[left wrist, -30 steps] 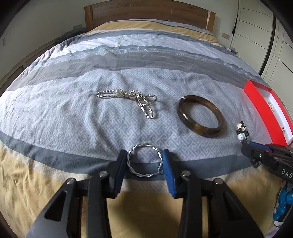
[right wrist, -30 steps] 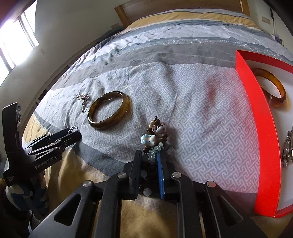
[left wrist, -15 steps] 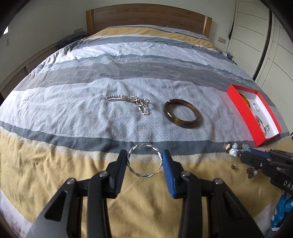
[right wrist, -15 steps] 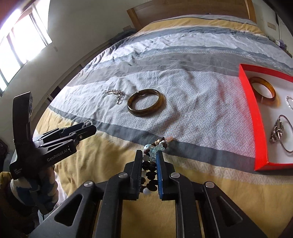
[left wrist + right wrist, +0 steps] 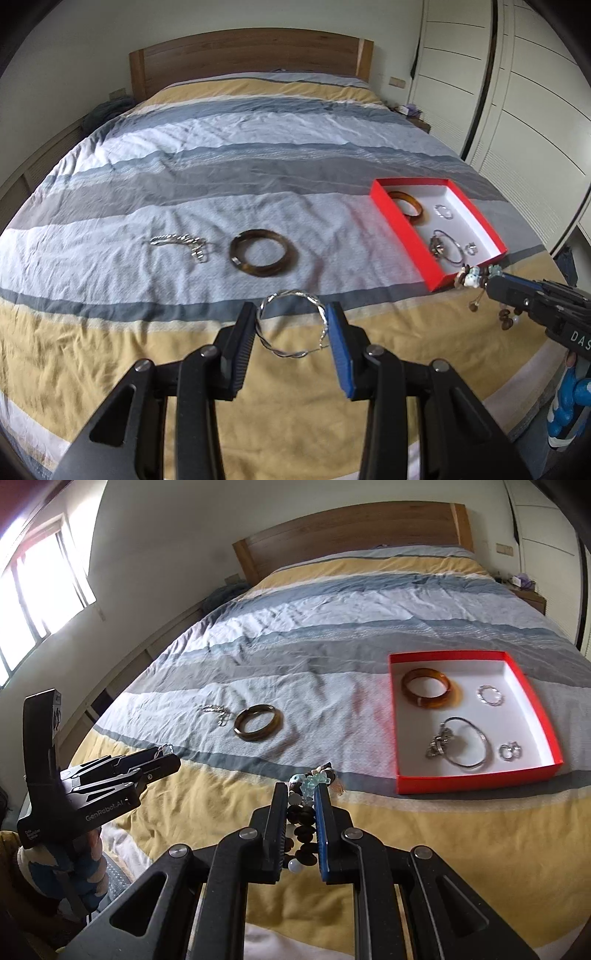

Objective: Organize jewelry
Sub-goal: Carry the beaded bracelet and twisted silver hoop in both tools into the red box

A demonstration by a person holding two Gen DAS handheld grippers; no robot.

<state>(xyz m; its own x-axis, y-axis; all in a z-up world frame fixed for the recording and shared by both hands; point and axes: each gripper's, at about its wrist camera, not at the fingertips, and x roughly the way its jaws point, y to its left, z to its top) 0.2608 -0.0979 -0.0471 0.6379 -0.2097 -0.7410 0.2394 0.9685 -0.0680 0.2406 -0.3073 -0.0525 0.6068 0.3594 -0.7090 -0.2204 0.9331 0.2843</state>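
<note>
My left gripper (image 5: 291, 314) is shut on a twisted silver bangle (image 5: 291, 325), held above the bed. My right gripper (image 5: 301, 794) is shut on a beaded bracelet (image 5: 303, 812) with dark beads and pale charms, also lifted; in the left wrist view it hangs from the right gripper (image 5: 491, 284) as the beaded bracelet (image 5: 476, 277). On the bedspread lie a dark brown bangle (image 5: 260, 257) and a silver chain (image 5: 183, 243). A red box (image 5: 476, 779) with a white inside holds an amber bangle (image 5: 426, 686), a silver bracelet (image 5: 465, 744) and small rings.
The bed (image 5: 110, 369) has a striped grey, blue and yellow cover and a wooden headboard (image 5: 251, 55). White wardrobe doors (image 5: 517, 110) stand to the right. A window (image 5: 40, 590) is on the left wall. A patterned sleeve (image 5: 55, 871) shows under the left gripper.
Both grippers have risen and pulled back from the bedspread, each carrying its piece. The red box and the jewelry on the bed now look smaller and farther away.
</note>
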